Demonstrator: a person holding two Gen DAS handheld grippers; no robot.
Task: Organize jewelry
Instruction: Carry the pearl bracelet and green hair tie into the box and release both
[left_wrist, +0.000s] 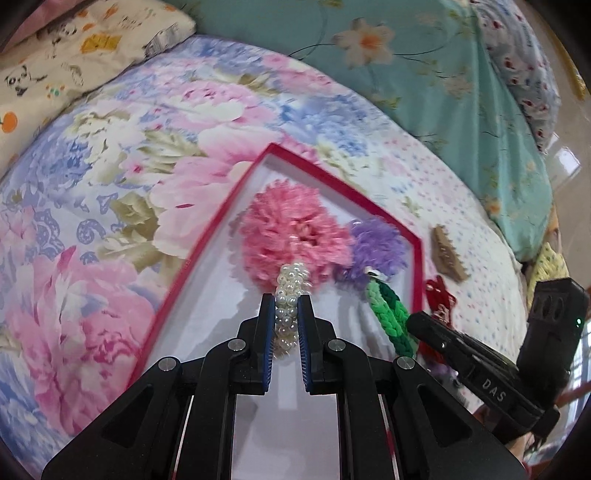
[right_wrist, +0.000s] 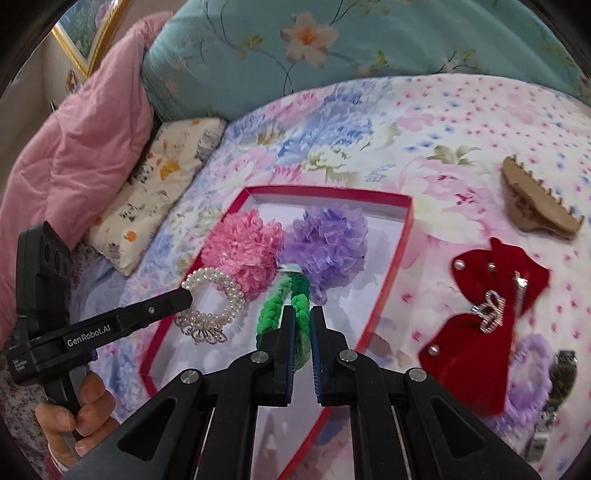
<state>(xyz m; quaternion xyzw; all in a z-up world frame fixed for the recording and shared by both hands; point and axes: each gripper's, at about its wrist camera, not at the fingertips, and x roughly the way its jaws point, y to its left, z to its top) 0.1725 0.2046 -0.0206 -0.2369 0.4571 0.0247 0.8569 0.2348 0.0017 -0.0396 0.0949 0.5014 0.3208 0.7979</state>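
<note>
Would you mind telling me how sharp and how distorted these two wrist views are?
Left wrist view: red box rim and pompoms smeared by motion blur, left gripper crisp. Right wrist view: pearl bracelet fairly sharp, edges softer. Both: fisheye bulges the bedspread.

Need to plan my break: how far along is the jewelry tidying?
Roughly halfway. Pink pompom and purple pompom lie in the red box. Left gripper holds the pearl bracelet, right gripper the green braid. Red bow and tan claw clip remain outside.
</note>
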